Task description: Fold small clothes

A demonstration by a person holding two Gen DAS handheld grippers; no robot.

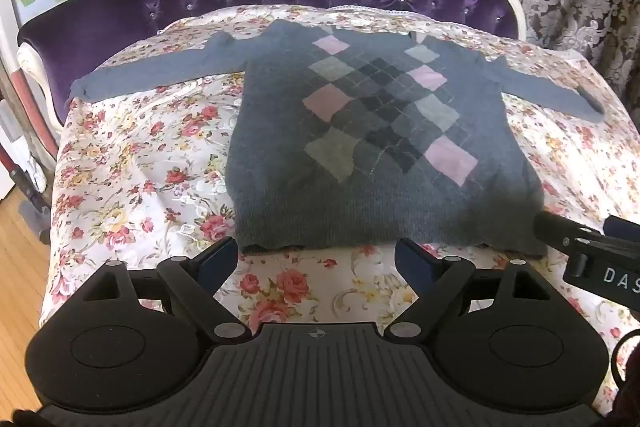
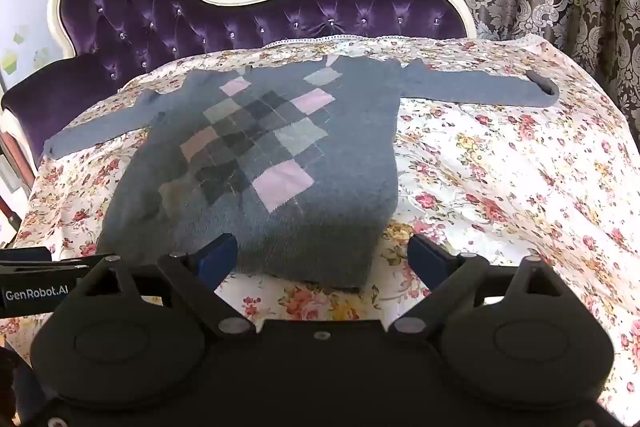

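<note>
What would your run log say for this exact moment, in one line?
stage: before first fold | sweater: flat, sleeves spread, on floral cloth | left claw: open, empty, near hem | right claw: open, empty, near hem

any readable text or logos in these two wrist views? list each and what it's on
"DAS": white letters on the right gripper body, at the right edge of the left wrist view; cut off by the frame, so likely a partial word.
"GenRobot.AI": white lettering on the left gripper body, at the left edge of the right wrist view.
Nothing readable on the sweater or the floral cover.
</note>
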